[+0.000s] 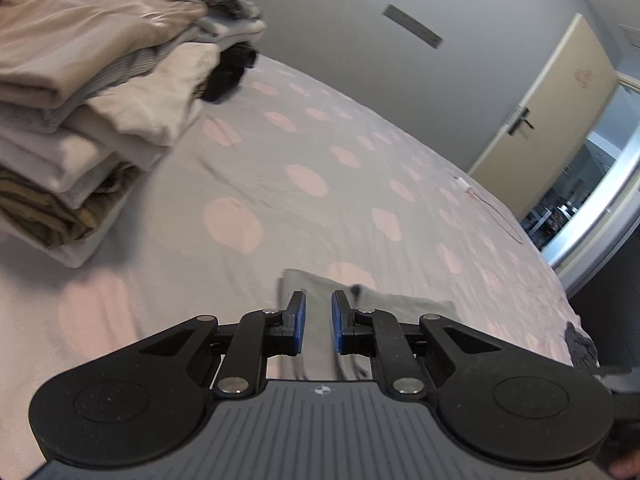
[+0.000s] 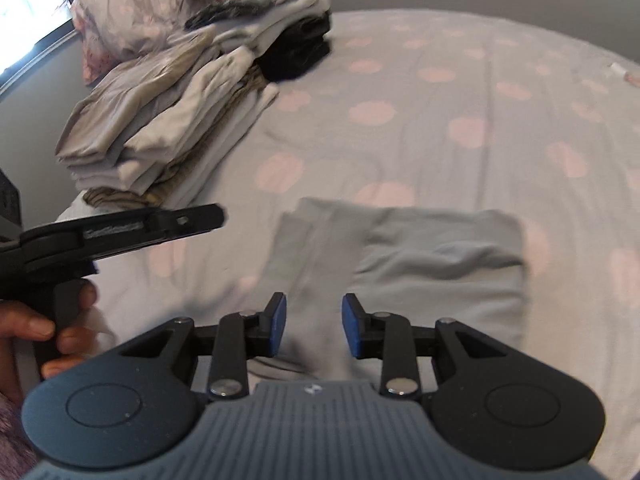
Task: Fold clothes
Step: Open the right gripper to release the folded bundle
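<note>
A folded pale grey-green garment [image 2: 408,264] lies flat on the bed in front of me; it also shows in the left wrist view [image 1: 320,320], under the fingers. My right gripper [image 2: 314,324] is open and empty, just above the garment's near edge. My left gripper [image 1: 319,320] is open and empty, over the garment's left part. From the right wrist view the left gripper [image 2: 192,216] reaches in from the left, held by a hand, beside the garment.
A tall stack of folded clothes [image 1: 80,92] stands at the left of the bed [image 1: 300,184], also in the right wrist view [image 2: 168,112], with dark garments [image 2: 300,52] behind it. A crumpled duvet [image 2: 136,12] lies at the back. A door [image 1: 548,112] stands open at right.
</note>
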